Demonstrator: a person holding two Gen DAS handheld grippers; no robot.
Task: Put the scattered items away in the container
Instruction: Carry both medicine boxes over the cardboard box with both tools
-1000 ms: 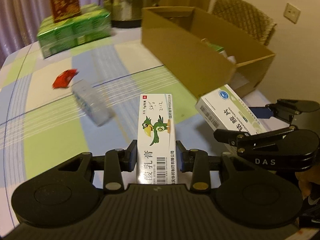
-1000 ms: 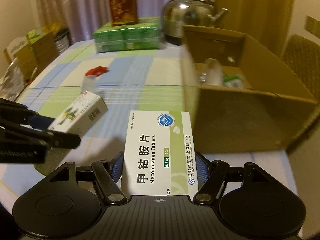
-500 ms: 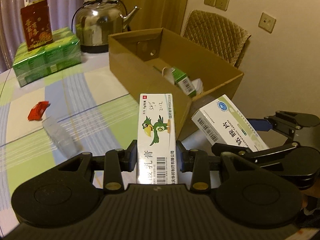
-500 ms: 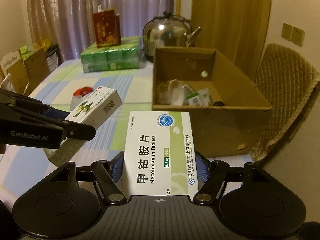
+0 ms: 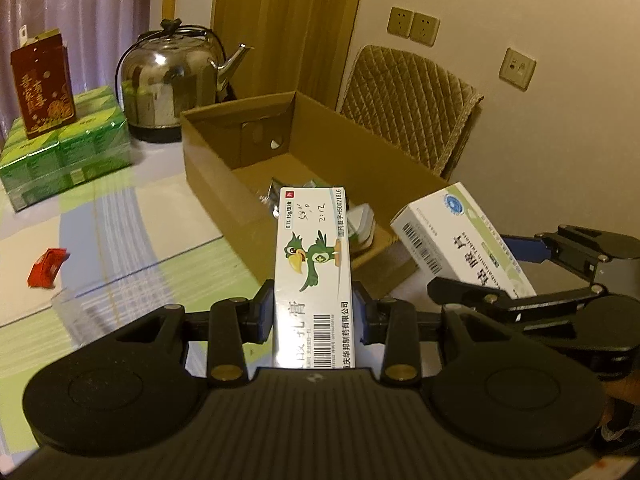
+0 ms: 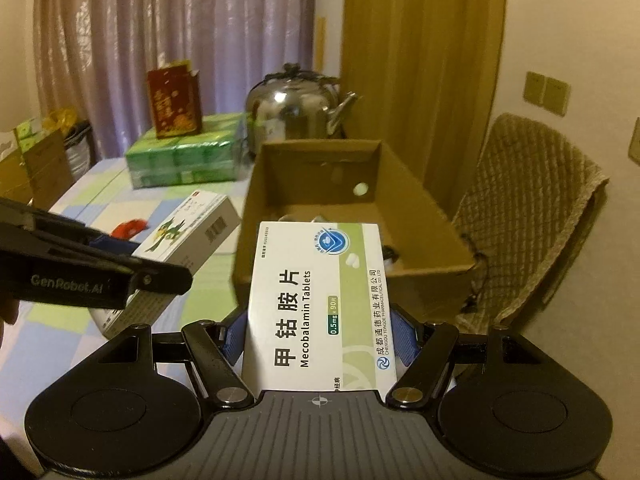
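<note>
My left gripper [image 5: 314, 314] is shut on a white ointment box with a green parrot [image 5: 314, 264], held in the air near the front of the open cardboard box [image 5: 208, 160]. To its right, my right gripper [image 6: 320, 336] is shut on a white and green Mecobalamin tablet box [image 6: 320, 300], also raised before the cardboard box [image 6: 420, 208]. Each held box shows in the other view too: the tablet box [image 5: 460, 240] and the parrot box [image 6: 188, 232]. Several small items lie inside the cardboard box. A red packet [image 5: 47, 267] and a clear plastic item [image 5: 76, 308] lie on the checked tablecloth.
A steel kettle [image 5: 170, 80] stands behind the cardboard box. A green wrapped pack [image 5: 64, 152] with a red carton [image 5: 43, 84] on top sits at the back left. A padded chair [image 5: 408, 108] stands beside the table at the right, by the wall.
Both grippers have risen with their boxes and now look down into the cardboard box from higher up. The table items have slid down and left in view.
</note>
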